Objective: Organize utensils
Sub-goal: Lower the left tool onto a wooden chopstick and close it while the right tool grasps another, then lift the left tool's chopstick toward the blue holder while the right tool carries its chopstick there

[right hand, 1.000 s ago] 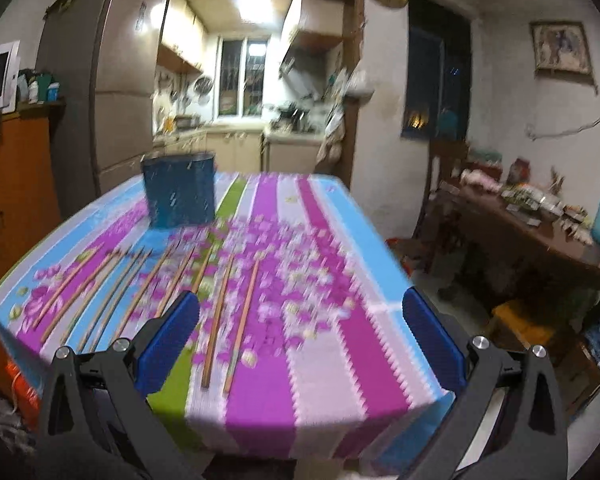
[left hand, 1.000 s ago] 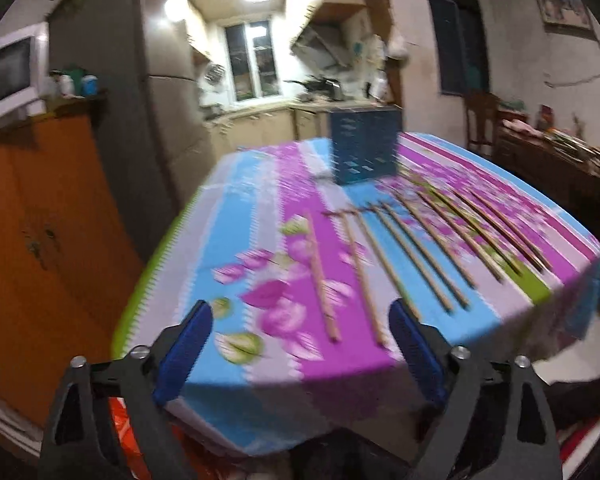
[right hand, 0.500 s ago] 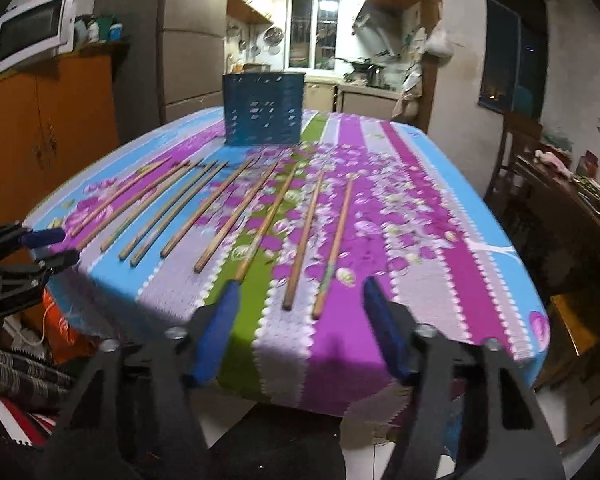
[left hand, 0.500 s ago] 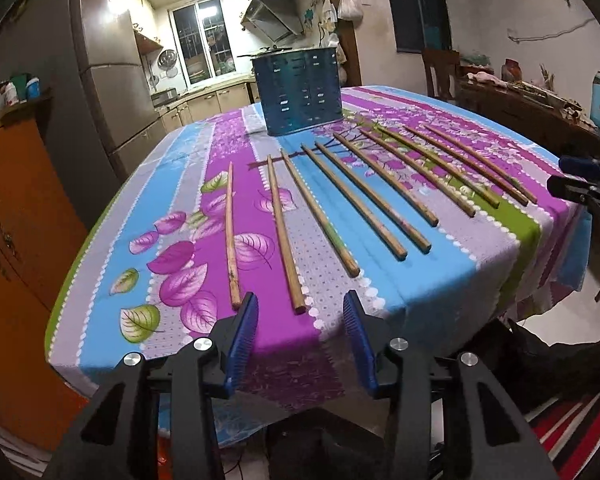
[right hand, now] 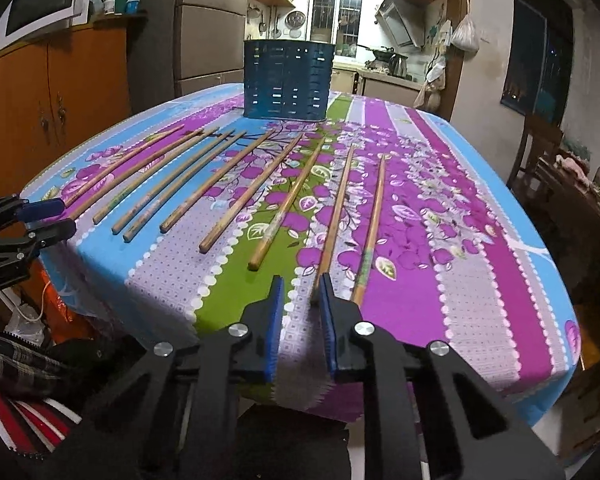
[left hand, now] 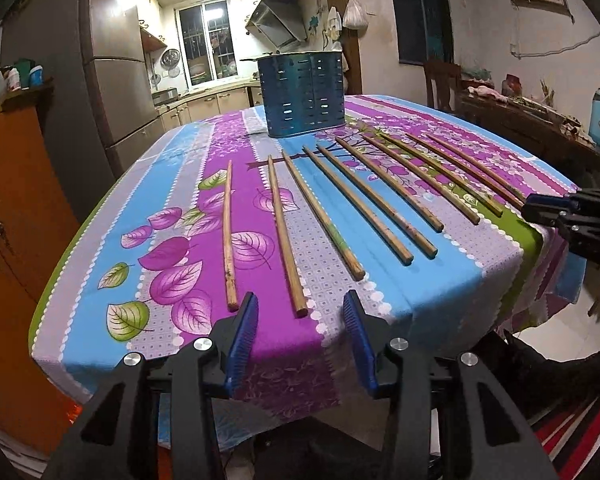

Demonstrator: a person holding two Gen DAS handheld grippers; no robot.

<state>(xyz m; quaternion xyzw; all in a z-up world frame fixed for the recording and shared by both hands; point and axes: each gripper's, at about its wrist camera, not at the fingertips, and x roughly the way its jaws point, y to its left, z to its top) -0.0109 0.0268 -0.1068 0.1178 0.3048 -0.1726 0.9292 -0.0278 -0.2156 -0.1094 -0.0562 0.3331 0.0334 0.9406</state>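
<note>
Cupboard: orange, left of table.
Fridge: behind table's left corner.
Table: striped cloth w/ leaf print.
Chopsticks: ten in a row on cloth, in front of holder.
Holder: blue, slotted, upright at table's far end.
Left gripper: half open, empty, at near table edge below 2nd stick.
Right gripper: jaws closing, nothing betw them; stick end just beside right pad.

Open tablecloth strip before chopsticks — narrow lanes between them, blue holder blocking far end

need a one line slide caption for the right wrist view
Right tool closing, nothing gripped, at the near ends of wooden chopsticks fanned across a floral tablecloth before a blue slotted holder.
</note>
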